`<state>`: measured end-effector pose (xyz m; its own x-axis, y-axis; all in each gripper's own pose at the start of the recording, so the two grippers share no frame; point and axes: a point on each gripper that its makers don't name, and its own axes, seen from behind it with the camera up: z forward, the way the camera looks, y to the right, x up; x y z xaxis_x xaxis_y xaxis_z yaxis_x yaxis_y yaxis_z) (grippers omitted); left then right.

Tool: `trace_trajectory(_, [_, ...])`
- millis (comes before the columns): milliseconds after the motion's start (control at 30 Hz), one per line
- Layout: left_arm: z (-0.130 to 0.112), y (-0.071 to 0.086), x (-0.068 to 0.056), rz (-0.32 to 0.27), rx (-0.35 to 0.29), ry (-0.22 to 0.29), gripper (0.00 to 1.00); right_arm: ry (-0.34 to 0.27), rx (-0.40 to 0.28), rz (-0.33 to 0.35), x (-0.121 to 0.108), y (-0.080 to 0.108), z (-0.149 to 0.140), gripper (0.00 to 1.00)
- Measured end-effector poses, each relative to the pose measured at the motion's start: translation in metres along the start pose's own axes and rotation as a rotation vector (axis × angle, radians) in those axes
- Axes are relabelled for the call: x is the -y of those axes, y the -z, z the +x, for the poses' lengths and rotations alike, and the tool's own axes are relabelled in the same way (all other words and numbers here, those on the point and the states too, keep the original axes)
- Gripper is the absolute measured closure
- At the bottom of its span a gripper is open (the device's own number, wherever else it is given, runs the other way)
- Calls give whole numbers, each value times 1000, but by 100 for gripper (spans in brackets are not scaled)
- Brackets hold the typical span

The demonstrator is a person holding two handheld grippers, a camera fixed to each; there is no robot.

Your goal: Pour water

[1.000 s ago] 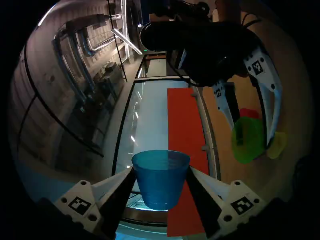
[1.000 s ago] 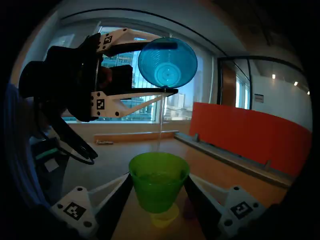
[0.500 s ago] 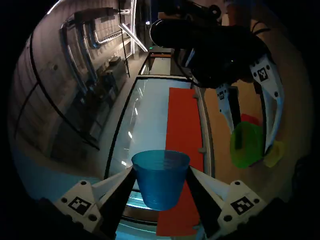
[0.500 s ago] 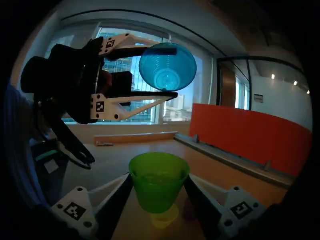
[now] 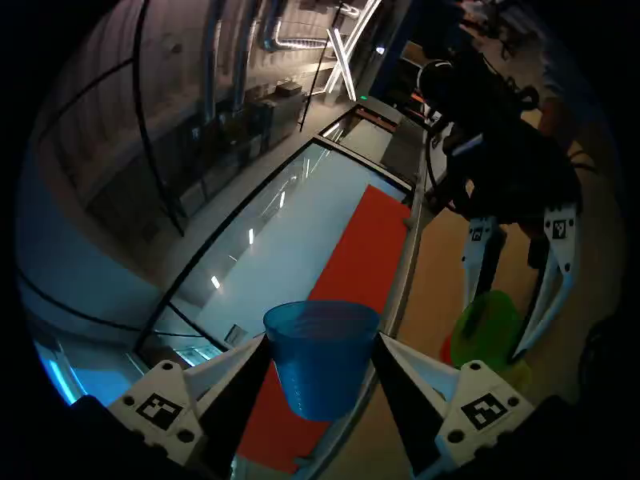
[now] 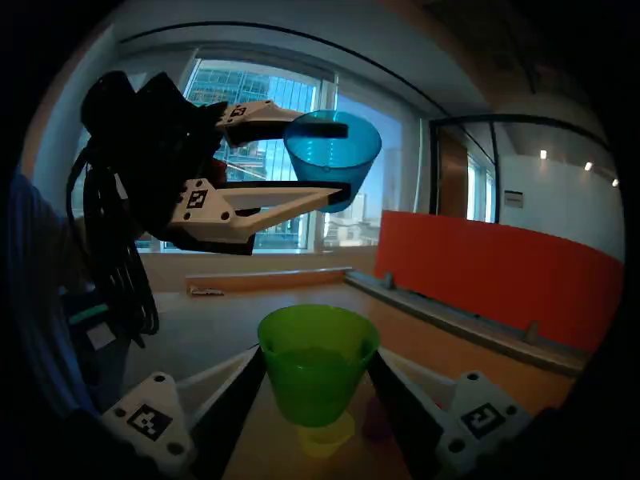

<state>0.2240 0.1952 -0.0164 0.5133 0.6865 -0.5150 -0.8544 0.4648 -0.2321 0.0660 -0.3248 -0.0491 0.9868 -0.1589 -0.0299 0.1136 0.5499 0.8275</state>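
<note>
In the left gripper view my left gripper [image 5: 322, 346] is shut on a translucent blue cup [image 5: 322, 368], held between both fingers. The right gripper view has that blue cup [image 6: 332, 156] up high, above and behind the green cup, nearly upright with its mouth up and no water falling, in the left gripper [image 6: 344, 158]. My right gripper [image 6: 318, 360] is shut on a green cup [image 6: 318, 372] that holds some water. In the left gripper view the green cup [image 5: 484, 330] sits lower right in the right gripper [image 5: 496, 328].
A yellow cup [image 6: 324, 438] and a pinkish cup [image 6: 374, 416] stand on the wooden table [image 6: 240, 320] just beyond the green cup. An orange divider panel [image 6: 512, 272] runs along the table's right side. Black cables [image 6: 120, 264] and a sleeve hang at the left.
The blue cup was tipped with its mouth toward the green cup and a thin stream falling; the stream has stopped and the left gripper has turned the cup back nearly upright.
</note>
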Motion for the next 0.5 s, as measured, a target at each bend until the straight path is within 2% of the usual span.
trace_trajectory(100, [-2, 1, 1, -4, 5, 100, 16, 0, -3, -2, 0, 1, 1, 11])
trace_trajectory(367, [-10, 0, 9, 9, 13, 294, 16, -1, -13, -10, 0, 3, 5, 11])
trace_trajectory(500, [-17, -2, 11, 14, 22, 413, 16, -3, -17, -15, 0, 3, 7, 11])
